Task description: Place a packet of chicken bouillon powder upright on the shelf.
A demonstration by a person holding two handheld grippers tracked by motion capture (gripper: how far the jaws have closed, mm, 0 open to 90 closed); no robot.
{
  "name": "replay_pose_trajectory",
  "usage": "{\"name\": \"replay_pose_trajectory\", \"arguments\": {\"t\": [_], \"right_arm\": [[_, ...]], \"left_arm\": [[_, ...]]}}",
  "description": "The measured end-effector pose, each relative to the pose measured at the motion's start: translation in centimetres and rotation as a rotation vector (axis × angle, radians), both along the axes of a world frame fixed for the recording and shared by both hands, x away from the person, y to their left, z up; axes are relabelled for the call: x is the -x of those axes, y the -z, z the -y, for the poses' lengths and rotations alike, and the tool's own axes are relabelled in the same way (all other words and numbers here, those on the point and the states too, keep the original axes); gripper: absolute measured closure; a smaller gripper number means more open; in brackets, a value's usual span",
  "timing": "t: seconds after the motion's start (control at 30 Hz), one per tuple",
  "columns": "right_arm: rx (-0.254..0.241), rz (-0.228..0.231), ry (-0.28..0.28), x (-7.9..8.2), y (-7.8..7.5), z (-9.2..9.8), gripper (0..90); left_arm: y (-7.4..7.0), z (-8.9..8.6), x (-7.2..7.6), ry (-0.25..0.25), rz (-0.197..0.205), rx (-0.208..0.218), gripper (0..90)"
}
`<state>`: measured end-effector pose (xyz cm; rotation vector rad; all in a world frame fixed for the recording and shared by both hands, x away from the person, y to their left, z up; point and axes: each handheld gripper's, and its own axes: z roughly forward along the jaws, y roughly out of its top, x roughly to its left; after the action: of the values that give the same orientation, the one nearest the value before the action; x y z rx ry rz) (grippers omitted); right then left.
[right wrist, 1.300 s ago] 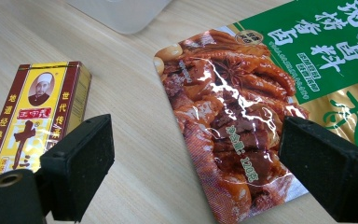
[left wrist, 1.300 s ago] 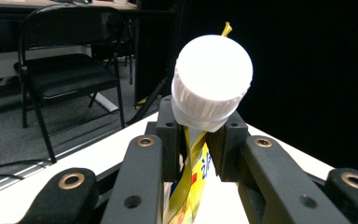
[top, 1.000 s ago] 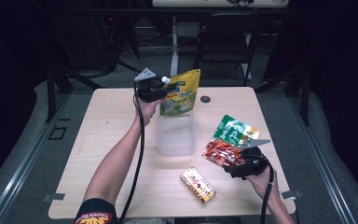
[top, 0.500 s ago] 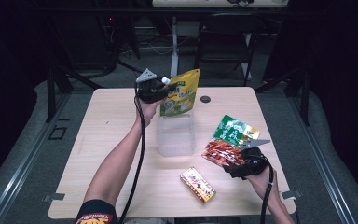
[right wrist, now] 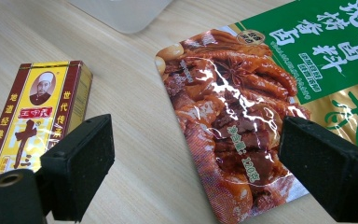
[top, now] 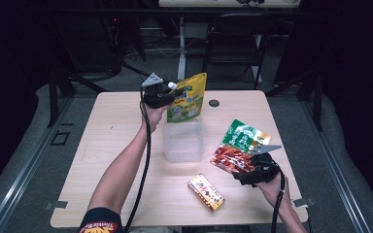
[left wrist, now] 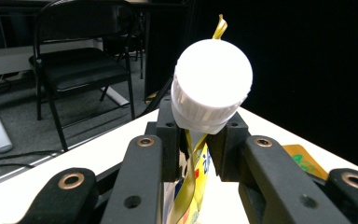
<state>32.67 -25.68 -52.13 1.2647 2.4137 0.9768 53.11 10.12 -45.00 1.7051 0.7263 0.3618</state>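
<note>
The yellow spouted pouch point(top: 188, 98) is hanging from the left gripper point(top: 167, 92), whose jaws are clamping its neck just under the white cap point(left wrist: 213, 91), above the clear plastic tub point(top: 183, 141) on the bench point(top: 111, 126). The right gripper point(right wrist: 200, 154) is hovering with jaws spread wide, the red-and-green snack packet point(right wrist: 256, 93) lying partly between them and the yellow box point(right wrist: 32, 116) lying beside the left-hand jaw.

Bare tabletop point(top: 111, 145) lies open at left — clear tub point(top: 183, 143), yellow box point(top: 206, 192) and pouch point(top: 239, 145) crowd the right.
</note>
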Motion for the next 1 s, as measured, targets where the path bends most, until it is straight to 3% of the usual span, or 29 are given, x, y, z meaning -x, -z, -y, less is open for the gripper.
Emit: {"name": "replay_pose_trajectory", "arguments": {"t": [0.37, 1.0], "right_arm": [[0.001, 0.001, 0.002, 0.01, 0.0, -0.04, 10.2], [0.003, -0.004, -0.004, 0.01, 0.0, -0.09, 10.3]], "left_arm": [[0.7, -0.28, -0.16, 0.011, -0.006, -0.001, 75.5], [0.96, -0.24, -0.32, 0.015, -0.025, -0.044, 75.5]]}}
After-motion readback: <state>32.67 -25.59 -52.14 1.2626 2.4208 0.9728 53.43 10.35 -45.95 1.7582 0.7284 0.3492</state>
